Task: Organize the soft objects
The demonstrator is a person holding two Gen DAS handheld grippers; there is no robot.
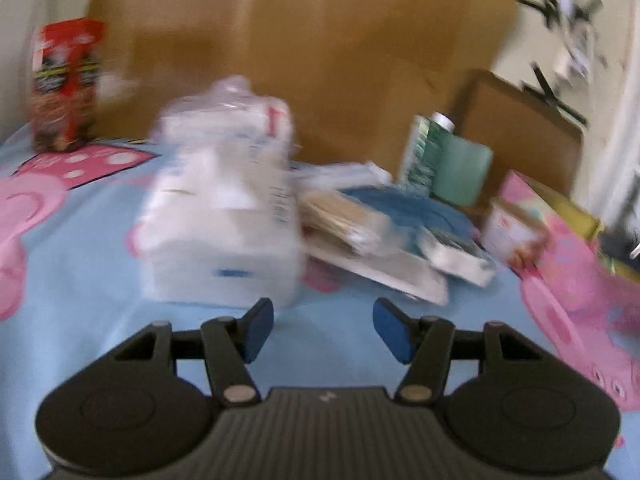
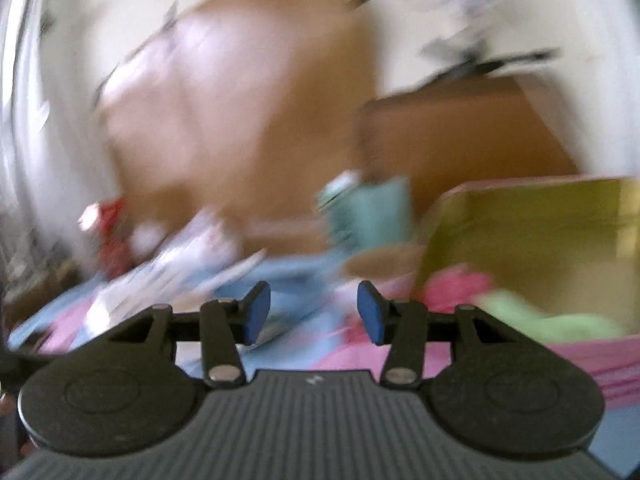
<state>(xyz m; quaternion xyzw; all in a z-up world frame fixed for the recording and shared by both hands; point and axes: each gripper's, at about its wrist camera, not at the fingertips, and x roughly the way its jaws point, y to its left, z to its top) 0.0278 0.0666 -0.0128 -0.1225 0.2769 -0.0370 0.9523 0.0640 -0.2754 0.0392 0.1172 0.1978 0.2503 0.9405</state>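
Left hand-held gripper (image 1: pixel 323 328) released, empty, just before the white pack (image 1: pixel 224 216) on the bedsheet (image 1: pixel 80 280); right hand-held gripper (image 2: pixel 314 312) likewise released, view blurred.

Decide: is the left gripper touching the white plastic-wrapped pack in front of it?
Apart. In the left wrist view, blue sheet shows between the open left gripper and the white pack.
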